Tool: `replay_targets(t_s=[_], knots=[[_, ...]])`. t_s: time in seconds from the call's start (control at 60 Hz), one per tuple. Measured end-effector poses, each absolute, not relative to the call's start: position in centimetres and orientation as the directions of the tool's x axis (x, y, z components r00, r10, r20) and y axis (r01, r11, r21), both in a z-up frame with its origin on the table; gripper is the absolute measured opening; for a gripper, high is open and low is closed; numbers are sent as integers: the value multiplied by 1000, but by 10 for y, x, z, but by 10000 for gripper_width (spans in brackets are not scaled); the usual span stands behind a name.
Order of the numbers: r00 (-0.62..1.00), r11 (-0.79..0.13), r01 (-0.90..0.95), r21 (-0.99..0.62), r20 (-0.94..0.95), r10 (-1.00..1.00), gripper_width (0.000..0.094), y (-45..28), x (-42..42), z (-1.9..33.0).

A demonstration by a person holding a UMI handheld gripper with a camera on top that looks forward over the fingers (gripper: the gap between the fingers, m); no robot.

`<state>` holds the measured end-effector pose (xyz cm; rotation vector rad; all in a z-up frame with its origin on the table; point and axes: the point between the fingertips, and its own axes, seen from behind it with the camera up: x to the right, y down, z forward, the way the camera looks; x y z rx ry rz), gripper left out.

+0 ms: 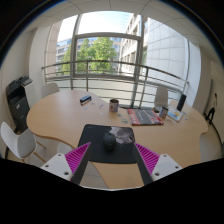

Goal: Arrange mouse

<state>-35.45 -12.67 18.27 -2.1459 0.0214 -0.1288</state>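
The gripper (110, 165) hangs above the near edge of a large oval light-wood table (60, 115), its two white fingers with magenta pads (148, 157) spread wide and released, pressing on nothing. Just ahead of the fingers, at twelve o'clock, lies a dark rectangular mouse mat (97, 138). On that mat sits a small dark computer mouse (109, 143), slightly beyond the fingertips and between their lines, with a clear gap to each pad. A greyish rounded object (122, 134) rests on the mat touching or just beside the mouse at about one o'clock; I cannot tell what it is. Further off at one o'clock lies a colourful flat booklet (147, 116). A small dark cup (114, 104) stands beyond the mat at twelve. White chairs (20, 140) stand at nine o'clock.
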Motion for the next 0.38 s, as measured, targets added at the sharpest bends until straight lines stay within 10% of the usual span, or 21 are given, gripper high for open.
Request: replay_targets(t_s=[0.383], knots=[[994, -550, 20, -835, 75, -78, 845, -217, -361, 191]])
